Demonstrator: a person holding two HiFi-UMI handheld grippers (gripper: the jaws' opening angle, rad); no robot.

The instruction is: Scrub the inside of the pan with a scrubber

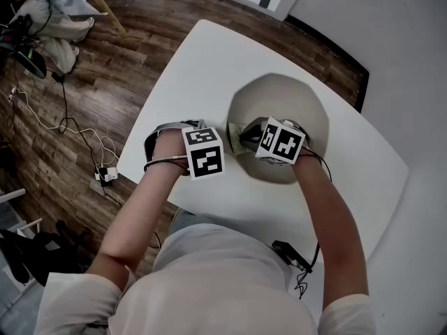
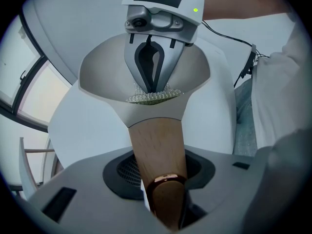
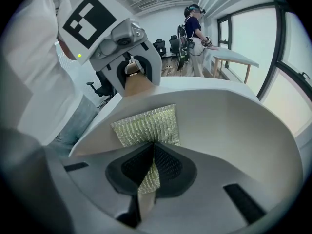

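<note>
A pale grey pan [image 1: 297,100] sits on the white table [image 1: 202,61]. Its wooden handle [image 2: 158,143] points toward me, and my left gripper [image 2: 161,168], pointing straight down, is shut on it. A yellow-green mesh scrubber [image 3: 145,125] is clamped in my right gripper [image 3: 152,168]. The scrubber lies flat against the pan's inner wall on the handle side. From the left gripper view, the right gripper [image 2: 152,87] leans down into the pan [image 2: 97,79] with the scrubber [image 2: 152,97] under its tips. In the head view the scrubber [image 1: 236,134] peeks out between the two marker cubes.
The table's near-left edge [image 1: 140,176] drops to a wooden floor with cables [image 1: 70,124]. A small black device with a cord [image 1: 293,255] lies on the table by my right elbow. Far back in the room, a person [image 3: 192,28] stands by another table.
</note>
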